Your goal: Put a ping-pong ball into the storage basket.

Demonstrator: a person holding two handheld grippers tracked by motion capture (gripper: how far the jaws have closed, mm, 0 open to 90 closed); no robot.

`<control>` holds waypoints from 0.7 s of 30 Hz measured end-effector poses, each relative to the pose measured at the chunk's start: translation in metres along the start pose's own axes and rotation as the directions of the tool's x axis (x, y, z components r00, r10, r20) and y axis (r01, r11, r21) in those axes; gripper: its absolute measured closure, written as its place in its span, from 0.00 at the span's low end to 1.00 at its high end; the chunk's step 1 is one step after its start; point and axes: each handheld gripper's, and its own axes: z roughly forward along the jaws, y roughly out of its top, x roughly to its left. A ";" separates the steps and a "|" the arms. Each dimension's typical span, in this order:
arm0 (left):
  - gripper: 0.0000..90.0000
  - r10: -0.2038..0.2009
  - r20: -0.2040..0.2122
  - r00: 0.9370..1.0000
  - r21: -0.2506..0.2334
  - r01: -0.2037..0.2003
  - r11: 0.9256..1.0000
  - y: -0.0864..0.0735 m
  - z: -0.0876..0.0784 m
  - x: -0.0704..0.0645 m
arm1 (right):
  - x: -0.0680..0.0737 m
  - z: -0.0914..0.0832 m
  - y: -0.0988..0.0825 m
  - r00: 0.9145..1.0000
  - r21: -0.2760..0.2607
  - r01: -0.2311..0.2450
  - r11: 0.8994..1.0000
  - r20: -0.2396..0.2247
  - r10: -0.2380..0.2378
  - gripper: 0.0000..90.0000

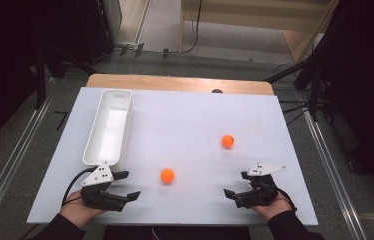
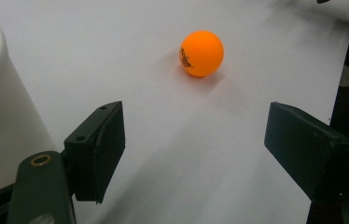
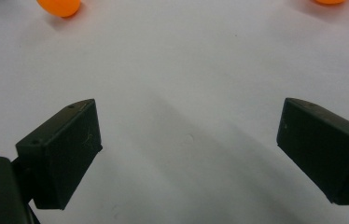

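Both tools wide, empty: left tool (image 1: 129,185) lower left, right tool (image 1: 236,184) lower right. Risk: nudging near ball (image 2: 201,53), rolling off worktop (image 1: 195,125), missing bin (image 1: 109,126).

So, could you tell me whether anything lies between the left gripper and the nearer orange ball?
Nothing visible does. The left gripper is open, and bare white table runs from its jaws to the nearer orange ball. The white bin stands off to the side, out of that line.
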 end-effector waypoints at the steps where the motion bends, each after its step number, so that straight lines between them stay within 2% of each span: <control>1: 0.23 0.000 -0.003 1.000 0.001 0.000 1.000 0.000 0.000 0.000 | 0.000 0.000 0.000 1.000 0.002 -0.001 1.000 0.001 0.001 0.06; 21: 0.23 0.000 0.000 1.000 0.006 0.000 1.000 0.000 0.001 0.000 | 0.000 0.001 0.000 1.000 0.013 0.005 1.000 -0.013 -0.004 0.06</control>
